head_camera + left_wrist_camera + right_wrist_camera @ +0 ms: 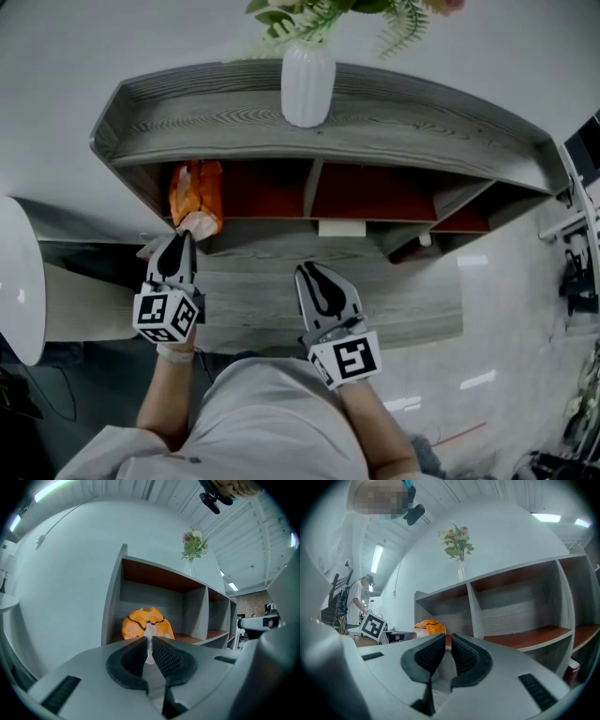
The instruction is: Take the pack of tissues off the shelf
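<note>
An orange pack of tissues (195,192) lies in the leftmost compartment of the grey shelf (394,141), with a white tissue sticking out toward me. My left gripper (178,237) reaches to the compartment's mouth. In the left gripper view the pack (146,619) sits just beyond the jaws, and the left gripper (150,639) is shut on that white tissue, both pads pressing it. My right gripper (310,270) hovers over the grey top in front of the middle compartment, shut with nothing in it. From the right gripper view (448,637) the pack (430,627) shows at left.
A white vase (307,84) with flowers stands on top of the shelf. A small white item (341,228) lies at the middle compartment's front edge. A dark object (419,244) sits by the right compartment. A round white tabletop (19,281) is at my far left.
</note>
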Motion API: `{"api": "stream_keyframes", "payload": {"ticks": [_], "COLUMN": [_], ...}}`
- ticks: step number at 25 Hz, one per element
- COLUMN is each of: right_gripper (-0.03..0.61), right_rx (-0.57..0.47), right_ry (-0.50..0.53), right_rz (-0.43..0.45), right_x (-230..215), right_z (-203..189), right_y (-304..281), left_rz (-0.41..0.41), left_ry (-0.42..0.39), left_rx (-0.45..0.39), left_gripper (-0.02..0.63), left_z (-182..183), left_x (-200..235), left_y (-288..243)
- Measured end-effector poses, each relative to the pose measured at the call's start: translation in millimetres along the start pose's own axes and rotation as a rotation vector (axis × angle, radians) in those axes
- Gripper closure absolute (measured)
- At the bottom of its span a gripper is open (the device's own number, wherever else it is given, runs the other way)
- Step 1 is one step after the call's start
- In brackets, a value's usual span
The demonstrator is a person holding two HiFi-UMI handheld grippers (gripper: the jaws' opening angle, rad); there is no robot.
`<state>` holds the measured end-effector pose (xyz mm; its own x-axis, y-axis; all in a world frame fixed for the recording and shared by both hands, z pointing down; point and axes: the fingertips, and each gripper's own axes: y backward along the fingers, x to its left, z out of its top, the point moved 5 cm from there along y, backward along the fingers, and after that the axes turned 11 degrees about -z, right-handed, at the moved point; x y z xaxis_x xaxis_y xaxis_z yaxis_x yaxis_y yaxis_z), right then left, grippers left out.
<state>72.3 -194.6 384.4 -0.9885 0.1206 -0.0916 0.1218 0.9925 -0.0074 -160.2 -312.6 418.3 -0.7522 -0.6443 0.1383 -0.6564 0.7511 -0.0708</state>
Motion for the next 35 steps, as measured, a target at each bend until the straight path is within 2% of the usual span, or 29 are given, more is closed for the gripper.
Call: {"api": "stream_keyframes", "payload": {"ticks": [9, 20, 28, 35], "right_gripper": [0.531, 0.531, 0.531, 0.531], "right_rx": [0.023, 0.010, -0.010, -0.020], "right_ry": [0.017, -0.024, -0.032, -0.027], "right_rz": [-0.002, -0.086, -0.179, -0.299], "right_x": [-10.5, -32.7, -56.9, -86.7], "right_z": [-7.8, -9.6, -5.0, -0.2], "right_y": [35.7, 92.6, 128.7, 155.8], "left_rz": [-0.111, -0.283, -0.440, -0.571], "left_ry": [-0.005, -0.018, -0.021, -0.025], "left_rx": [-0.004, 0.021, 0.069, 0.092], "left_gripper": [0.577, 0.580, 0.581, 0.581], "left_z": [4.1, 2.3, -9.9, -14.2], "left_x": [-46.6, -125.3, -190.2, -230.8], "left_y": [18.0, 26.2, 17.6, -9.2]}}
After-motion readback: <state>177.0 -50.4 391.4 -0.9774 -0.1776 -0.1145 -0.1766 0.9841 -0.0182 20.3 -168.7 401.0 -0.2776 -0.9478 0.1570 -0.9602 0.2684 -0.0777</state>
